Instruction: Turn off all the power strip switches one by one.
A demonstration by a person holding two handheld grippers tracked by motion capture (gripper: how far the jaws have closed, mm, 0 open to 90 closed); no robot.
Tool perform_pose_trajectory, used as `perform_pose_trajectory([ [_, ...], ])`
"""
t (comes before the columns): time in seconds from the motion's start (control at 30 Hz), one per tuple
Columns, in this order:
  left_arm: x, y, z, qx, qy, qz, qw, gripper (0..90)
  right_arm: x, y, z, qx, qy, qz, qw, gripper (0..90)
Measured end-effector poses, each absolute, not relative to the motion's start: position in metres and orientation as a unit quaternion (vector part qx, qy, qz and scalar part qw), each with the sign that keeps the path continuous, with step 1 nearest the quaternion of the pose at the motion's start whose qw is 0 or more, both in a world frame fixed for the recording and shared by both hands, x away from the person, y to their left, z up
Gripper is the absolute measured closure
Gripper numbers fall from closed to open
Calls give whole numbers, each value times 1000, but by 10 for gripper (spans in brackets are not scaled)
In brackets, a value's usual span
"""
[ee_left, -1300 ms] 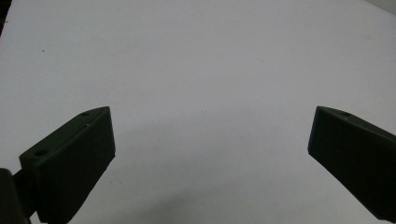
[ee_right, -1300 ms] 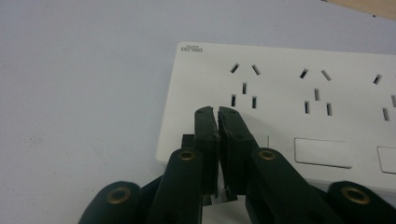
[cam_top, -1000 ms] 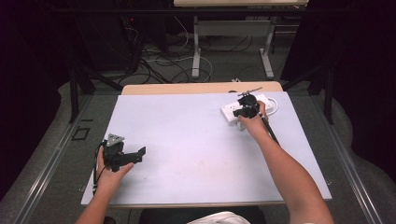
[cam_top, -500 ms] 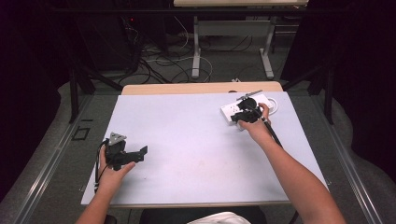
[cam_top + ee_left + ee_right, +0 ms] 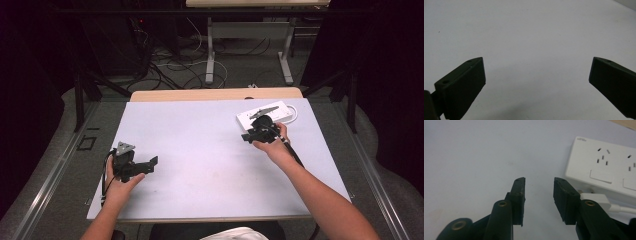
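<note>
A white power strip [image 5: 282,112] lies at the table's far right; in the right gripper view the power strip [image 5: 604,167] shows its sockets and switches at the upper right. A white plug [image 5: 596,198] with its cable [image 5: 624,208] lies against the strip's near side, just beside the right jaw. My right gripper [image 5: 246,136] hovers just in front of the strip, pointing left. In its own view the right gripper [image 5: 539,186] is open a narrow gap, holding nothing. My left gripper [image 5: 150,166] rests at the near left, and in its view the left gripper [image 5: 536,75] is wide open over bare table.
The pale table top [image 5: 200,145] has a wooden strip [image 5: 200,95] along its far edge. Beyond it stand table legs and cables on the floor [image 5: 200,60]. Dark floor rails run along both sides.
My right gripper has drawn back from the power strip toward the person and slightly left. The left gripper has stayed in place.
</note>
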State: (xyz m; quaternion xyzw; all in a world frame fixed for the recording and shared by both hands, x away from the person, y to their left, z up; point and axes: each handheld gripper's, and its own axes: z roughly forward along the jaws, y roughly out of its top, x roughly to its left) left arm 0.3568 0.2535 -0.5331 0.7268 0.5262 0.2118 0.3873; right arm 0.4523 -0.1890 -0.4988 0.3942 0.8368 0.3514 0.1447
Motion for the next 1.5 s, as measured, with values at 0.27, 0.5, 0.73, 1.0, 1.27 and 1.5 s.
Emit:
perform_pose_trajectory([
  [0.27,357,253,-533,728,527,210,385,5,431,-195,-502,375,837,367,157,548],
  [0.5,357,254,-533,727,528,211,386,5,409,-203,-502,368,832,379,168,509],
  [0.73,356,253,-533,727,528,210,385,5,383,-215,-508,361,817,403,196,459],
  [1.0,357,252,-533,729,528,209,383,5,362,-228,-512,381,802,413,201,335],
  [1.27,356,251,-533,726,528,211,387,5,356,-245,-520,407,785,419,207,284],
  [1.5,357,252,-533,728,526,212,386,5,356,-260,-530,437,767,418,214,242],
])
